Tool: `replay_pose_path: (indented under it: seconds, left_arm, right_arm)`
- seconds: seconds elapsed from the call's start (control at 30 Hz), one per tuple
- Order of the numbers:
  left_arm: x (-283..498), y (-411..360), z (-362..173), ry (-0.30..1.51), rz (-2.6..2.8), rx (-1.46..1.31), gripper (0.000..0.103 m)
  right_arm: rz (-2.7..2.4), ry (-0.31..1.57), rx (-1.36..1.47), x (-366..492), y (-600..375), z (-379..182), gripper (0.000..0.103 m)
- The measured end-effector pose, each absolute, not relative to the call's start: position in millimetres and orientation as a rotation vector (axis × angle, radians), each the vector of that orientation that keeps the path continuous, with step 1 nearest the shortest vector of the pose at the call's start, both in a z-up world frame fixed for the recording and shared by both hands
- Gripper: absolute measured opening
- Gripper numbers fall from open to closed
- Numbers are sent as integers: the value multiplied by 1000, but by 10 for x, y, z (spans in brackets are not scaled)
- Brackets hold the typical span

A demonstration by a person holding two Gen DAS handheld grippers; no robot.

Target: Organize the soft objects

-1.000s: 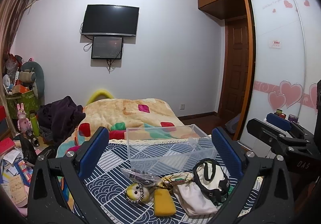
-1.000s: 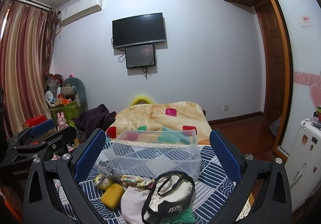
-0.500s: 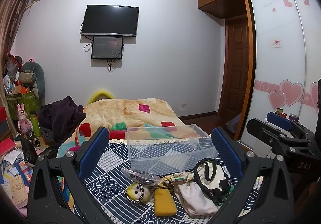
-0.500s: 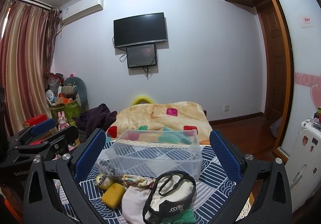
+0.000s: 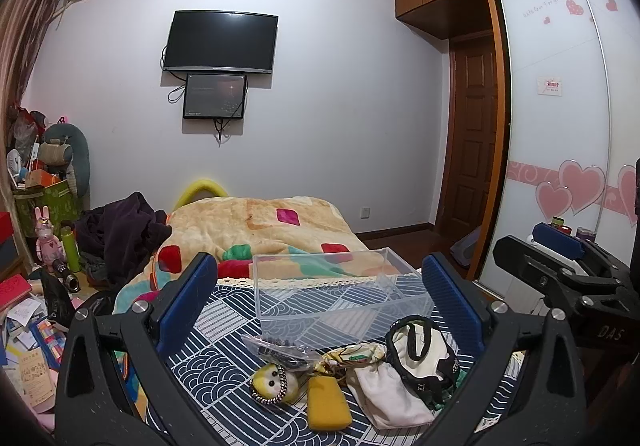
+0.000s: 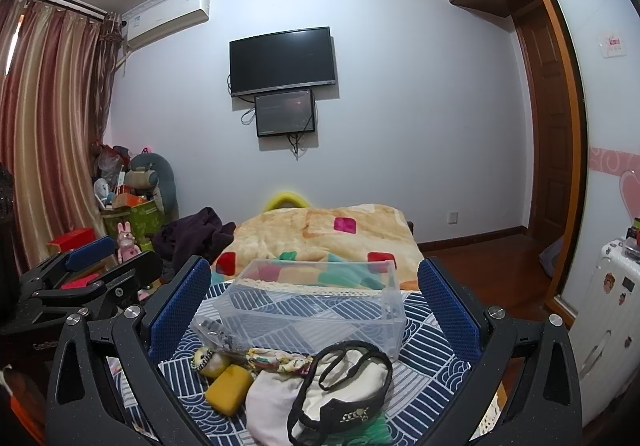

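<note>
Left gripper [image 5: 316, 278] and right gripper [image 6: 314, 282] both wide, unchanged, unmoved since earlier, clear bin [image 5: 340, 294] ahead, yellow sponge [image 5: 327, 404], cream bag [image 6: 344, 386] nearest.

You see a TV [image 5: 221, 42] above a small screen [image 5: 215, 95], an air conditioner [image 6: 168, 19], curtains [image 6: 44, 126], a door [image 5: 472, 142].

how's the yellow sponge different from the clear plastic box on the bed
The yellow sponge is solid, opaque and small; the clear plastic box is see-through, hollow and much larger. The sponge lies among the pile of soft items nearer the cameras; the box stands alone behind them. Both rest on the blue patterned cover.
</note>
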State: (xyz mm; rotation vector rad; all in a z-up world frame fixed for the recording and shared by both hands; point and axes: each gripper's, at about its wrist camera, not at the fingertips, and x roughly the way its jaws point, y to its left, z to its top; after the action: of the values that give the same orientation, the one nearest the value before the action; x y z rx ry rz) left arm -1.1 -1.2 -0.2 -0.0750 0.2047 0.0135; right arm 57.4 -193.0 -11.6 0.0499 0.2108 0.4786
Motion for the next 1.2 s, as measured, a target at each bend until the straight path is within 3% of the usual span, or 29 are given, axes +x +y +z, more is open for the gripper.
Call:
replay_pose_path:
  seconds: [1.2]
  left_arm:
    - [143, 8, -213, 285, -1, -107, 103]
  right_arm:
    - [498, 260, 51, 654, -1913, -235, 103]
